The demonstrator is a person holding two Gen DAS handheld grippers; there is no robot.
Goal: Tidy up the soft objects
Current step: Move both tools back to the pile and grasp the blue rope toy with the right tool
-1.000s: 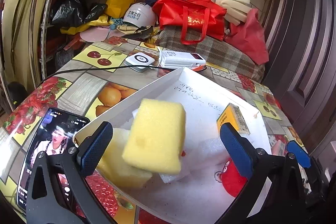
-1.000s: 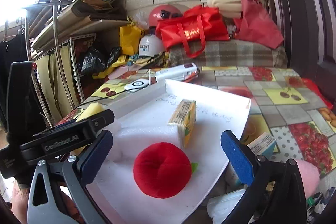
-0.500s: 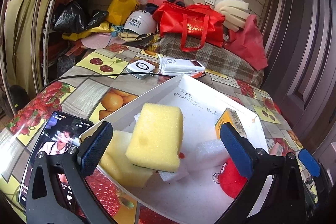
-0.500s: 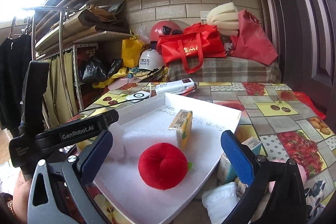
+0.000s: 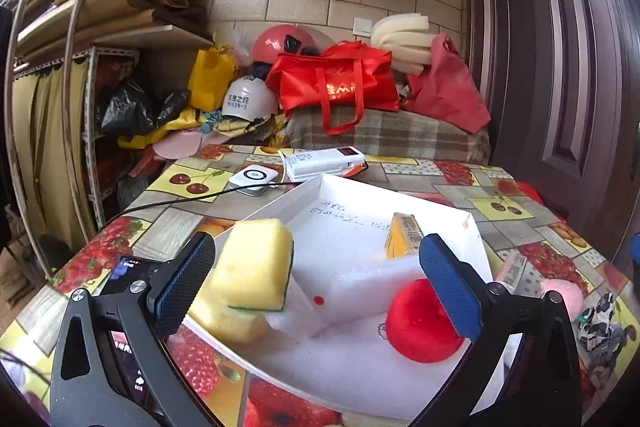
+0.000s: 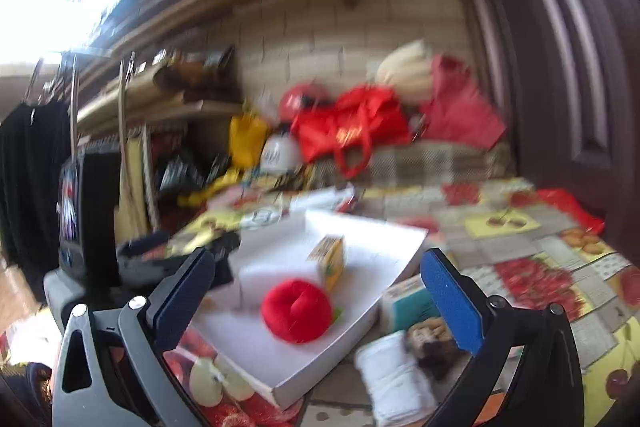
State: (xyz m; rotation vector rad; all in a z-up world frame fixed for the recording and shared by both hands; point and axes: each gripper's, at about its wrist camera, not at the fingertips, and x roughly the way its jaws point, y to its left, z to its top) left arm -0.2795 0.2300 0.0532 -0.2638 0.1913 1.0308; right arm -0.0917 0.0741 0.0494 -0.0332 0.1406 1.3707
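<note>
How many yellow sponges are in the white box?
2. One yellow sponge sits on top, leaning at the box's left edge. The other sponge lies under it, partly covered. The white box also holds foam, so another could be hidden.

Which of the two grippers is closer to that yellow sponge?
Left. The left gripper has the yellow sponge right beside its left-hand finger. The right gripper sits farther off, facing the red plush ball.

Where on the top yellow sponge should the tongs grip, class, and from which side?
Grip the top yellow sponge across its two short side faces, coming from above. It lies tilted on a second sponge at the white tray's near-left edge, leaving its sides exposed. The open left tongs look best placed.
</note>
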